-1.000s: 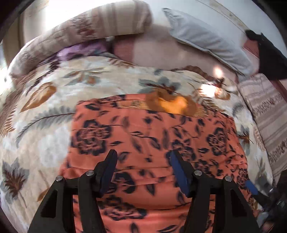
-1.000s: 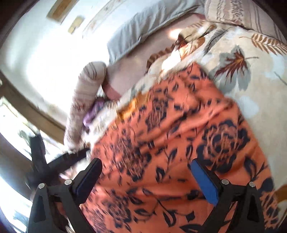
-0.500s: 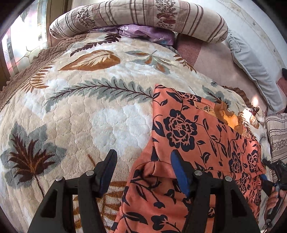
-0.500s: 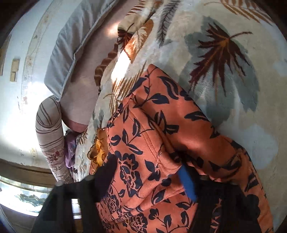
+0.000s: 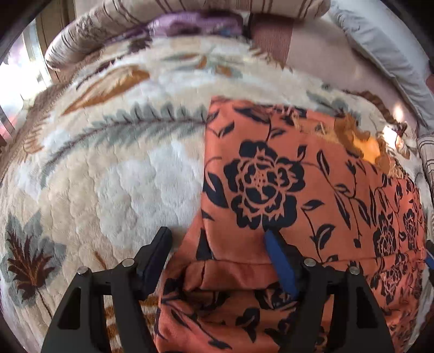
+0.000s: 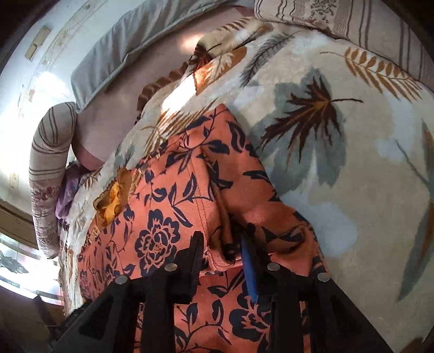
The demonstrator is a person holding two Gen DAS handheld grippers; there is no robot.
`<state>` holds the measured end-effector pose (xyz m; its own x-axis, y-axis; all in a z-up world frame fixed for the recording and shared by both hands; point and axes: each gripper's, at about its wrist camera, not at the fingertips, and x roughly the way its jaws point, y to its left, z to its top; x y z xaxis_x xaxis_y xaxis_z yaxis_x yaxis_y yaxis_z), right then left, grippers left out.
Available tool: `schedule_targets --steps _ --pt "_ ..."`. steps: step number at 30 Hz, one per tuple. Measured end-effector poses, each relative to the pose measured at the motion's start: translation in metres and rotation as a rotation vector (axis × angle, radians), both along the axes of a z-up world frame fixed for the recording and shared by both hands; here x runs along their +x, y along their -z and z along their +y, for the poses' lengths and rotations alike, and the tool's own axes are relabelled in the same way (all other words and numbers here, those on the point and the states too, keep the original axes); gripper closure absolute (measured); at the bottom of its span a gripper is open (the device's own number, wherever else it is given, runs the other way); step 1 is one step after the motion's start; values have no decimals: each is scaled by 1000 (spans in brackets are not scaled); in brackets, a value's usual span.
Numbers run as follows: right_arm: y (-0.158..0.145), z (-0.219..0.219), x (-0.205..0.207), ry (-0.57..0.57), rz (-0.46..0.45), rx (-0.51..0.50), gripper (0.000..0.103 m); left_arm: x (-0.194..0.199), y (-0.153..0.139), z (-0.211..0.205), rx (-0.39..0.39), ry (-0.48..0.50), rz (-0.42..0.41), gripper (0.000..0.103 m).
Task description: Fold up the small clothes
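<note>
An orange garment (image 5: 298, 190) with a dark flower print lies flat on a leaf-patterned blanket (image 5: 108, 176) on a bed. It also shows in the right wrist view (image 6: 173, 206). My left gripper (image 5: 217, 241) is open, its jaws wide apart over the garment's near left corner, where the hem is folded over. My right gripper (image 6: 222, 244) has its jaws narrowed around a bunched fold at the garment's right edge. A yellow-orange patch (image 5: 366, 146) sits at the garment's far edge.
A striped bolster (image 5: 162, 16) and a purple cloth (image 5: 195, 24) lie at the head of the bed. A grey pillow (image 5: 385, 54) lies at the far right. A window (image 5: 16, 81) is at the left.
My left gripper has moved closer onto the garment's left corner. My right gripper's jaws have closed in on the fold at the right edge.
</note>
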<state>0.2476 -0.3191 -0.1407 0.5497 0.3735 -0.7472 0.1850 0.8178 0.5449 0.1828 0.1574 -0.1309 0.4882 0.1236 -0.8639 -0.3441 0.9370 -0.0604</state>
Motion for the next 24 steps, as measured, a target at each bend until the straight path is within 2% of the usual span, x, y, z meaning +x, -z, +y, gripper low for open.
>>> schedule_targets --steps 1,2,3,4,7,9,11,12,13,15,17,19,20,22,24 --pt "-10 -4 -3 -2 -29 8 56 0 -1 -2 24 8 7 25" --pt "-20 -5 -5 -10 -65 18 40 -1 -1 -3 28 11 8 25" --pt "-30 -5 -4 -25 -101 43 30 -1 -1 -1 19 7 4 25" --pt "-37 -3 0 -54 -128 92 27 -1 -1 0 10 5 5 24" --pt "-35 13 31 -168 -144 262 26 0 -2 1 10 12 7 23" --pt "-12 23 62 -215 -71 359 26 0 -2 1 12 14 5 23" --pt "21 16 84 -144 20 315 28 -1 0 0 14 17 1 23" --pt "32 11 87 -122 44 365 29 -1 0 0 17 21 2 23" --pt "31 7 88 -113 40 415 28 -1 1 0 17 25 -2 23" --pt "14 3 89 -143 -32 484 28 -1 3 1 24 27 -7 18" --pt "8 -2 94 -122 -72 470 22 -1 4 1 34 23 -8 15" --pt "31 -7 112 -108 -11 405 23 -2 4 2 30 20 -8 15" --pt "37 -11 115 -89 1 442 24 -2 3 1 32 22 1 15" --pt "17 -11 113 -106 -34 454 22 -3 -3 4 16 13 3 15" --pt "-9 -10 112 -140 -121 423 22 -6 -12 6 6 -7 -32 15"
